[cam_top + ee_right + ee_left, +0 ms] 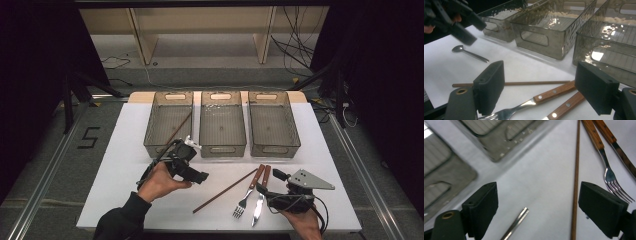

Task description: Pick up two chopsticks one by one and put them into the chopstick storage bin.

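High view shows a "5" (88,137) marked on the floor left of the tabletop (125,150). Left hand-held gripper (200,176) hovers wide open, empty, near the chopstick (225,190). Right hand-held gripper (270,182) rests wide open, empty, over the fork (248,192) and knife (260,197) handles.

Three clear grey bins are counted along the far side of the surface (115,165): a left bin (150,137), a middle bin (223,122) and a right bin (274,122). Two chopsticks are counted: one chopstick (179,127) inside the left bin, a second chopstick (225,190) lying loose on the surface. One fork (248,192) with a wooden handle is counted, and one knife (261,195) with a wooden handle just beside it. One spoon (470,53) is counted. Two grippers are counted, a left gripper (200,177) and a right gripper (270,184).
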Action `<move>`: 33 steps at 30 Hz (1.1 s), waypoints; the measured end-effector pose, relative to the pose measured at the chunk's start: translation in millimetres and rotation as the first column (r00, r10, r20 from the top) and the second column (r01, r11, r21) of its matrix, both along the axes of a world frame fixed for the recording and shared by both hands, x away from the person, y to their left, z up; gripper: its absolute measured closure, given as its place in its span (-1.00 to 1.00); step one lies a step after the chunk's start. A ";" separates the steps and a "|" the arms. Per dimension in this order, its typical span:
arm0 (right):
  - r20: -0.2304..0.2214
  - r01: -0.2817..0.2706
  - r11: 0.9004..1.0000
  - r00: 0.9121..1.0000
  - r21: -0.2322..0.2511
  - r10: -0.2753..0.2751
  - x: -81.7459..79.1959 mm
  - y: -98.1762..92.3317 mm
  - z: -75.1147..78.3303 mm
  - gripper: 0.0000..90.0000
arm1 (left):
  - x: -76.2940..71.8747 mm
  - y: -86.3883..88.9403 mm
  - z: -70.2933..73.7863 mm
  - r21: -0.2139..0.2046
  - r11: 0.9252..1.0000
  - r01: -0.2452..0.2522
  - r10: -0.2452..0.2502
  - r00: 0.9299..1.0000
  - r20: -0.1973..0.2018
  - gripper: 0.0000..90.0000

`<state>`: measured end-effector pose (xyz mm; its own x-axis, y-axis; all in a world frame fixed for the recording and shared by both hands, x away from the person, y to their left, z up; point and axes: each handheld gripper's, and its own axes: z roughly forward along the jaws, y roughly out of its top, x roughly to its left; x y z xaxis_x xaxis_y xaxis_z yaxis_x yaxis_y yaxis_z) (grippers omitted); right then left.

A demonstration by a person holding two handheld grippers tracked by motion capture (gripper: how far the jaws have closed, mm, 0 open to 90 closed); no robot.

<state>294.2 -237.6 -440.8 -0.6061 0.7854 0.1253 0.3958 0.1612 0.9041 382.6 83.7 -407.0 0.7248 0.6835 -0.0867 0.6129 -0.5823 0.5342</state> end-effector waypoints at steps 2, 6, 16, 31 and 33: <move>-0.001 -0.001 1.000 1.000 0.000 0.001 -0.3 0.3 0.3 -0.45 | -3.1 -4.9 -3.8 0.014 1.000 0.008 -0.008 1.000 -0.010 -0.62; 0.003 -0.002 1.000 1.000 -0.002 0.002 -0.6 0.8 0.4 -0.45 | -11.3 -17.1 -12.7 0.058 0.997 0.052 -0.049 0.997 -0.053 -0.57; 0.002 -0.003 1.000 1.000 -0.003 0.003 -0.7 0.5 0.4 -0.45 | -20.3 -31.8 -23.5 0.089 0.991 0.096 -0.089 0.993 -0.083 -0.39; 0.003 -0.005 1.000 1.000 -0.008 0.005 -0.6 0.9 0.1 -0.45 | -27.3 -45.2 -40.8 0.160 0.969 0.188 -0.168 0.977 -0.129 0.05; 0.003 -0.005 1.000 1.000 -0.009 0.005 -0.7 0.8 0.2 -0.45 | -28.1 -46.5 -41.9 0.168 0.966 0.198 -0.178 0.976 -0.129 0.12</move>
